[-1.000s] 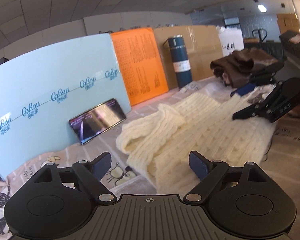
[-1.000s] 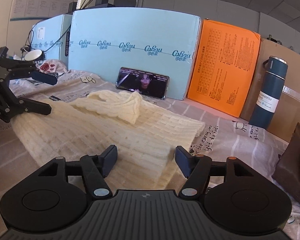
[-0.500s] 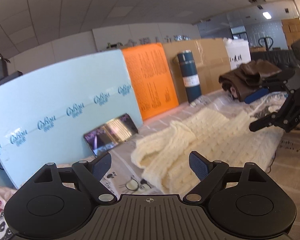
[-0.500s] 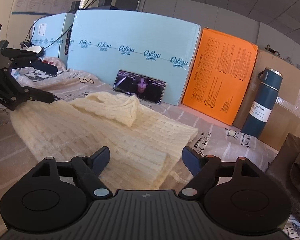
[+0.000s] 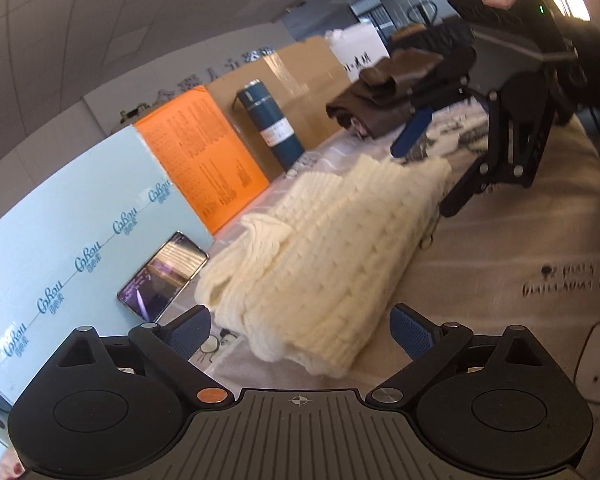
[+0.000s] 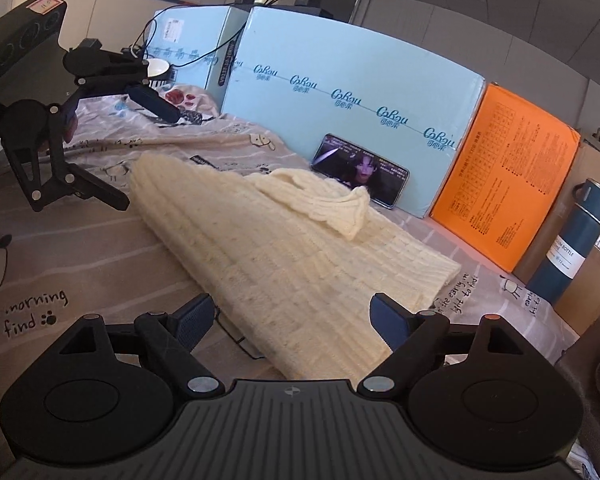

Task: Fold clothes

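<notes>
In the left wrist view, a pale blue board (image 5: 72, 216) fills the left side, with a phone (image 5: 164, 276) leaning against its base. At bottom centre the left gripper (image 5: 300, 330) has its jaws opening, spread wide with nothing pressed between the pads; the near end of the cream knitted sweater (image 5: 332, 248) lies in front of the gap, on the printed sheet (image 5: 520, 248). The sweater stretches folded from lower centre towards the upper right. Behind it stand an orange board (image 5: 204, 152), a dark blue bottle (image 5: 274, 124) and a cardboard box (image 5: 300, 80). A brown garment (image 5: 384, 100) is heaped at upper right. The right gripper (image 5: 432, 168) hangs at the sweater's far end, fingers apart.

In the right wrist view, the left gripper (image 6: 148, 156) shows at upper left, one finger above and one beside the sweater's (image 6: 284, 248) far edge. The right gripper (image 6: 292, 316) at bottom centre is opening too, its pads apart with the sweater's near corner in front of them, not clamped. The phone (image 6: 360, 170), blue board (image 6: 340, 120), orange board (image 6: 508, 176) and bottle (image 6: 572, 240) follow towards the right edge.
</notes>
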Demonstrator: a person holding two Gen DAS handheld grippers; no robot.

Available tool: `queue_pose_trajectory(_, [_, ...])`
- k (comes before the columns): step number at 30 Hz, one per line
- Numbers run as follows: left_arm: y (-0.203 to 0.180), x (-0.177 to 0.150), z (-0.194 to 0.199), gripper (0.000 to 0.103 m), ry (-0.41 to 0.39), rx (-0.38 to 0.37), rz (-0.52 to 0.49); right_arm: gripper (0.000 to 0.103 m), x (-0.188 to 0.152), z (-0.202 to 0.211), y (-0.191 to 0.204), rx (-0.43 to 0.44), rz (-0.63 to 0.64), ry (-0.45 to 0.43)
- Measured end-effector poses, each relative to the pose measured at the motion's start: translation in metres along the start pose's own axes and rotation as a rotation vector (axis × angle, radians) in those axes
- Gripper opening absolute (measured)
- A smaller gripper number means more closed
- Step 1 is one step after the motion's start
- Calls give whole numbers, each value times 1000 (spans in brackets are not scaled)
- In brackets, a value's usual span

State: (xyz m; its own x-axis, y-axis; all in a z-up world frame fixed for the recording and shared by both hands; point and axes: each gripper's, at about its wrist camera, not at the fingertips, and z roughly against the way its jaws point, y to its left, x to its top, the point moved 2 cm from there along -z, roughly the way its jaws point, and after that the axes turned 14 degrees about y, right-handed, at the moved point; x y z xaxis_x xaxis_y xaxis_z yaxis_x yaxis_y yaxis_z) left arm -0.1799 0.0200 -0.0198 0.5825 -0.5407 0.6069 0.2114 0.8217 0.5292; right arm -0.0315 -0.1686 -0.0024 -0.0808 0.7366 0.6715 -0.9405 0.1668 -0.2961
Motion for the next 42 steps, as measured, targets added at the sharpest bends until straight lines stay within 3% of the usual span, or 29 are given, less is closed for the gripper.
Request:
queue_pose_trajectory(9, [-3,-6,-12,97,26,47,-42,82,-7,-15,-3,-20,-4,67])
queue_pose_trajectory(11, [-1,-6,-13,92,26,51,-37,81,-8,-16,-7,-14,-19,70])
queue_pose_trajectory(13, [3,-5,-13,91,19,40,-21,73,-8,-17,-11,-10,-34,75])
queue_pose_trajectory(17, [13,-3,-11,67,-18,2,10,59,-7,-14,-20,53,-83,62])
queue_pose_trajectory(20, [23,-1,-8,56,-58,-17,60,51,-4,-8,-30,95,-133,27])
queue_pose_trajectory(30, [69,8,-20,58,-173,-55,319,41,13,-2,-71,185,-288,-110])
queue_pose_trajectory(34, [83,12,-32,56,-173,-52,396,29,21,-6,-87,205,-346,-166])
queue_pose_trajectory(36, [90,14,-37,43,-170,-55,438,24,25,-10,-94,208,-370,-191])
queue_pose_trajectory(42, [111,22,-52,37,-174,-33,530,20,39,-22,-121,211,-453,-246])
